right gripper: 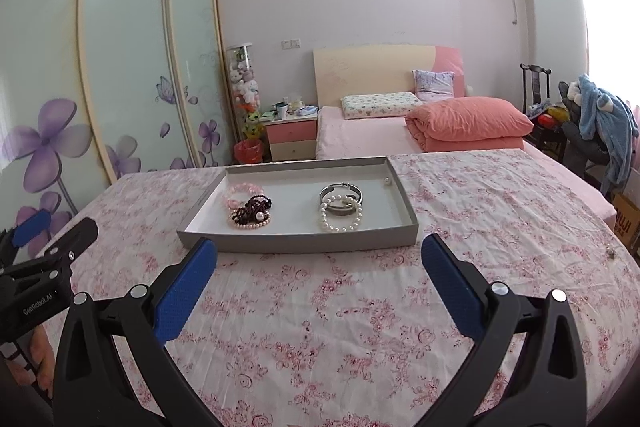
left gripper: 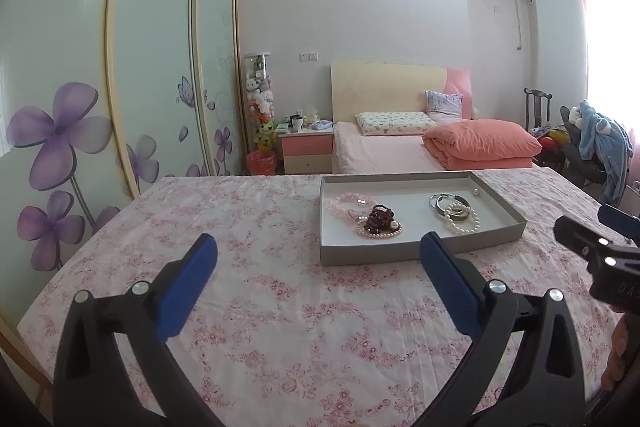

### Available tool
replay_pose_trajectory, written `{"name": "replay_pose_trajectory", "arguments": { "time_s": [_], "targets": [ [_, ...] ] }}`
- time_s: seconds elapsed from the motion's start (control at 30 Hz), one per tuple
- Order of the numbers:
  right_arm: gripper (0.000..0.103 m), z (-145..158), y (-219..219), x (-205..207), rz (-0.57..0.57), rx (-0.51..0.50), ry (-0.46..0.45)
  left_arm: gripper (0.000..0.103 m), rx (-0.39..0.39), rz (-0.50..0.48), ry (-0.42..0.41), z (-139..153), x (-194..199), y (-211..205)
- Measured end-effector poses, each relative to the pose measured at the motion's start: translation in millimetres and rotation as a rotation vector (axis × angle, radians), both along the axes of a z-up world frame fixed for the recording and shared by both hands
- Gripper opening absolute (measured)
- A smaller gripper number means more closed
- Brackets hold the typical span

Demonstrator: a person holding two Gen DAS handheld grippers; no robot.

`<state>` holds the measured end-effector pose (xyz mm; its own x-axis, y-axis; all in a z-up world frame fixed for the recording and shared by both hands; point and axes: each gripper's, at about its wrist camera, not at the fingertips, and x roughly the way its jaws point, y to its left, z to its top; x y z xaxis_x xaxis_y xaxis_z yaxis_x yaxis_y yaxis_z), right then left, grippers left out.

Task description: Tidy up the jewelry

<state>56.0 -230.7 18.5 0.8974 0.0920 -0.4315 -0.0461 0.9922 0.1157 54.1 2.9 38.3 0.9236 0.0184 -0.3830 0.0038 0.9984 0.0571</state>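
Nearest the cameras, the left gripper (left gripper: 318, 247) and right gripper (right gripper: 319, 253) hover with jaws spread wide, holding nothing, above a pink floral cloth (right gripper: 340, 327). Just beyond sits a shallow grey tray (right gripper: 296, 241) holding a pink bead bracelet (right gripper: 238, 191), dark beads (right gripper: 252, 209), pearl bracelets (right gripper: 340, 217) and a silver bangle (right gripper: 342, 194). Farther back stands a bed (right gripper: 360, 135).

Bright daylight glares from the window (left gripper: 608, 39); fisheye edges curve darkly.
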Motion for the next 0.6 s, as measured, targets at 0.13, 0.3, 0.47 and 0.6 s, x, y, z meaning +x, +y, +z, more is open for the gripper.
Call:
{"name": "replay_pose_trajectory", "arguments": {
  "time_s": [0.13,0.3,0.47,0.6],
  "targets": [
    [0.101,1.2,1.7,-1.2,0.012,0.001,-0.007,0.099,-0.003,-0.008,-0.004,-0.5,0.2,-0.2],
    [0.101,0.9,1.9,-2.3,0.007,0.004,-0.008,0.099,-0.006,-0.005,0.005,-2.2,1.6,-0.6],
    [0.101,2.5,0.0,-2.4,0.003,0.010,-0.007,0.099,-0.006,-0.008,0.011,-2.8,3.9,-0.9],
    [0.101,2.6,-0.3,-2.4,0.003,0.008,-0.007,0.099,-0.003,-0.010,0.012,-3.1,4.6,-2.1]
  ]
}}
